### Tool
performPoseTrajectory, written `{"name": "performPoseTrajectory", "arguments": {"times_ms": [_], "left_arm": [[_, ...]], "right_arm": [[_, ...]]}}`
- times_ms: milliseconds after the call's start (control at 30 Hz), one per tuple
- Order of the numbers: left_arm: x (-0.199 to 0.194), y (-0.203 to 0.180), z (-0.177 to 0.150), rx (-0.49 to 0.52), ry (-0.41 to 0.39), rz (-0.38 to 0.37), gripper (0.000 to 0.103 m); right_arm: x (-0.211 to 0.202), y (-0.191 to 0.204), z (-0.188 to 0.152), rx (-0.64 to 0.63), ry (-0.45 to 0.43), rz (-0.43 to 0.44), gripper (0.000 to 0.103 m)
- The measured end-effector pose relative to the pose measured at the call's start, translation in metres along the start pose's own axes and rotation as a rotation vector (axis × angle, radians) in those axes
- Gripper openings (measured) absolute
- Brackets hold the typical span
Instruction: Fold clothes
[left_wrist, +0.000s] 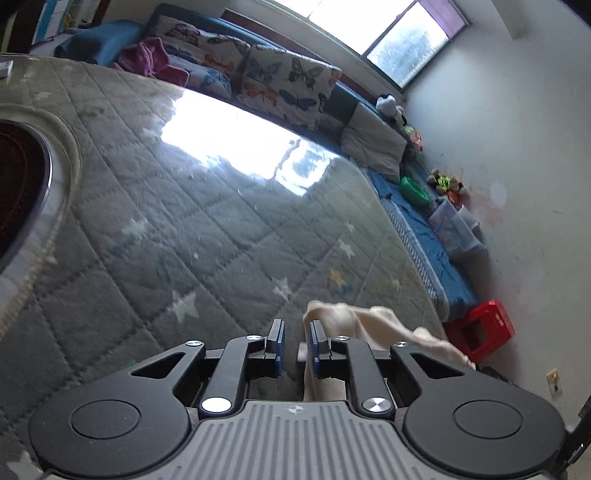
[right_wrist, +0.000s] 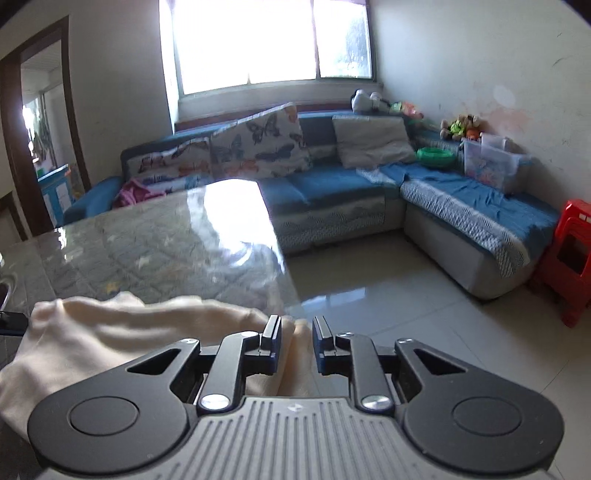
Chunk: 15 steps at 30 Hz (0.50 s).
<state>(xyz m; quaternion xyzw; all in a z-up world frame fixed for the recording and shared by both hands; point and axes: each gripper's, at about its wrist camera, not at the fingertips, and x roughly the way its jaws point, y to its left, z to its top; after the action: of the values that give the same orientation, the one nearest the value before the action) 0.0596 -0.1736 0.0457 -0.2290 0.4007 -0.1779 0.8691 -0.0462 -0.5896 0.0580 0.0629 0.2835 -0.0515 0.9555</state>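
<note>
The cream garment (right_wrist: 122, 325) lies bunched at the near edge of the glass-topped bench (right_wrist: 155, 240), and part of it seems to hang over the corner toward the floor. The fingers of both the left gripper (left_wrist: 294, 345) and the right gripper (right_wrist: 295, 341) stand apart; neither is clamped on the cloth, although cloth shows in each gap. The glass looks slippery, so I judge the garment may slide off if it is pulled. Its long axis seems to run along the bench edge, from one gripper to the other; which end is which I cannot tell.

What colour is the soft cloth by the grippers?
The soft crumpled cloth is cream, a pale off-white. It shows best in the right wrist view.
</note>
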Motion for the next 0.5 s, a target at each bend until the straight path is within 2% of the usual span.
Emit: {"name": "performPoseTrajectory", "arguments": {"times_ms": [100, 233, 500], "left_arm": [[0.001, -0.012, 0.004, 0.016, -0.005, -0.027, 0.016], [0.014, -0.039, 0.002, 0.063, 0.038, -0.096, 0.016], [0.057, -0.078, 0.0, 0.15, 0.117, -0.15, 0.016]], "right_arm": [[0.001, 0.011, 0.007, -0.032, 0.002, 0.052, 0.018], [0.015, 0.035, 0.012, -0.083, 0.033, 0.125, 0.018], [0.049, 0.069, 0.014, -0.156, 0.079, 0.168, 0.02]]}}
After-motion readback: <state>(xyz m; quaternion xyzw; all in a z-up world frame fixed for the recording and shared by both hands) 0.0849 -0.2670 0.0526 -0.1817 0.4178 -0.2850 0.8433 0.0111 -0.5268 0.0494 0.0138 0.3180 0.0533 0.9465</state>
